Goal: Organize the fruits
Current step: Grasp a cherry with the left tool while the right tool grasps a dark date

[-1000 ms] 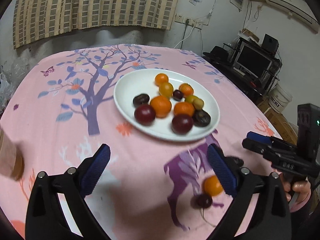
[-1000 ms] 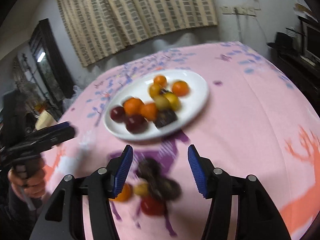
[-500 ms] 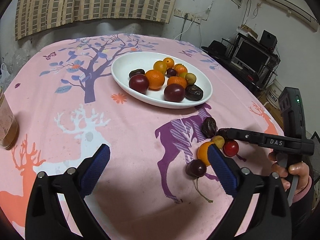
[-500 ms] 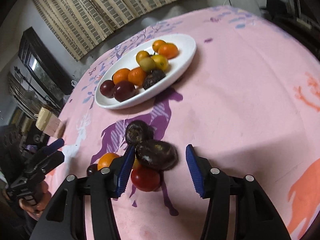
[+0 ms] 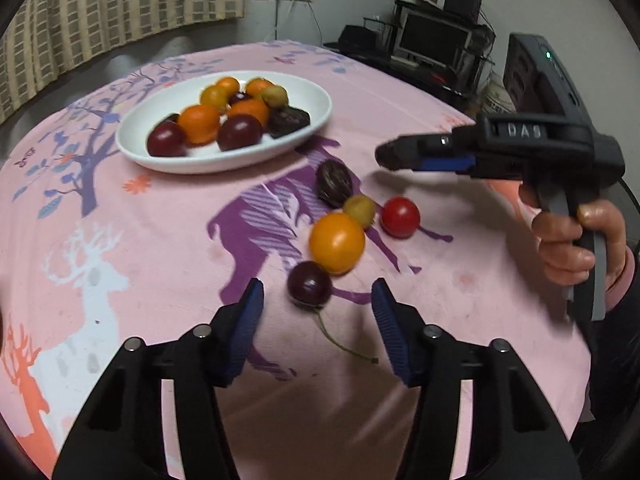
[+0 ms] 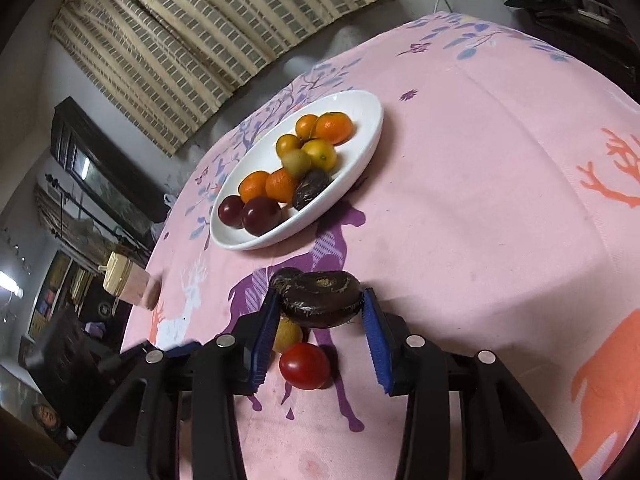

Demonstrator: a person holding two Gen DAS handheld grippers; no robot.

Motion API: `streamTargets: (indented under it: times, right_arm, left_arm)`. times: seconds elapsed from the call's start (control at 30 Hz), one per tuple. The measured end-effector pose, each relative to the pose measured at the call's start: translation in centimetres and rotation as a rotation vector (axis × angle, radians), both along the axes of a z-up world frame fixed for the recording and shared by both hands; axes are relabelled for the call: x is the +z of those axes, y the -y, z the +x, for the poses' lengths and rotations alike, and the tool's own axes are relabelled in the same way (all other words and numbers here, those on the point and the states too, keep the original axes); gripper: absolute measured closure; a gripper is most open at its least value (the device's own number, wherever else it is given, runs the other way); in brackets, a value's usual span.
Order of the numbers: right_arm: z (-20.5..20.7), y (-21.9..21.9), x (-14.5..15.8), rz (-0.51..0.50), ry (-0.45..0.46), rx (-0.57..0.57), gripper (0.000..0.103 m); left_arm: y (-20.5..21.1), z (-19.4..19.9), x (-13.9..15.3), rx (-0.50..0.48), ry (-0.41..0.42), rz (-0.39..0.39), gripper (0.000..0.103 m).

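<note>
I see the right gripper (image 6: 320, 308), jaws just narrowed, pinching a dark wrinkled fruit (image 6: 320, 298) near the white plate (image 6: 362, 152). The left gripper (image 5: 318, 312), also just narrowed but still spread, straddles a dark cherry (image 5: 309, 285) farther from the plate.

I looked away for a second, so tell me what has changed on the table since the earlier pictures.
The right gripper has just been closing and now clamps the dark wrinkled fruit, lifted off the cloth. The left gripper came down toward the dark cherry; it has just been closing, with the cherry ahead of its fingertips, untouched. The white plate with its fruit, the orange fruit and the red tomato stayed put.
</note>
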State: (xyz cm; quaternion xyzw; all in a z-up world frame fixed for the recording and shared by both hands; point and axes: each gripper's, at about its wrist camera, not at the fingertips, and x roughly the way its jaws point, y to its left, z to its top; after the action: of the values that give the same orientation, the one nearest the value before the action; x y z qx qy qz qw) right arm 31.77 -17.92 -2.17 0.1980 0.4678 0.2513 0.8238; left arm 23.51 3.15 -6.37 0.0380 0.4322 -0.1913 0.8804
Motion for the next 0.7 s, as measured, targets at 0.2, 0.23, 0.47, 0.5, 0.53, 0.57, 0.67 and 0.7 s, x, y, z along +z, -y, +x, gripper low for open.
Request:
streamTargets:
  times: [0.2, 0.23, 0.47, 0.5, 0.53, 0.57, 0.67, 0.7]
  right_arm:
    - [0.0, 0.1, 0.2, -0.003, 0.012, -0.002, 0.061]
    - [0.0, 0.2, 0.3, -0.006, 0.014, -0.001, 0.061]
    - [-0.2, 0.2, 0.5, -0.016, 0.025, -0.002, 0.061]
    - [-0.2, 0.2, 0.6, -0.024, 0.031, -0.003, 0.061]
    - [-0.2, 0.2, 0.6, -0.031, 0.036, -0.004, 0.061]
    - [-0.2, 0.1, 0.7, -0.039, 0.042, -0.005, 0.061]
    - [-0.3, 0.1, 0.9, -0.065, 0.061, -0.008, 0.061]
    - [-0.4, 0.0, 1.0, -0.072, 0.067, -0.009, 0.061]
  left_arm:
    - [0.2, 0.4, -0.7, 0.008, -0.005, 0.000, 0.052]
    - [0.2, 0.5, -0.7, 0.012, -0.003, 0.001, 0.052]
    - [0.7, 1.2, -1.4, 0.000, -0.019, 0.024, 0.063]
    - [0.8, 1.1, -1.4, 0.001, -0.011, 0.027, 0.065]
    - [0.8, 1.1, -1.4, 0.000, -0.010, 0.027, 0.067]
    - [0.7, 1.2, -1.5, 0.004, -0.010, 0.024, 0.070]
    - [0.3, 1.2, -1.5, 0.020, -0.012, 0.014, 0.077]
    - [0.1, 1.2, -1.5, 0.021, -0.015, 0.008, 0.077]
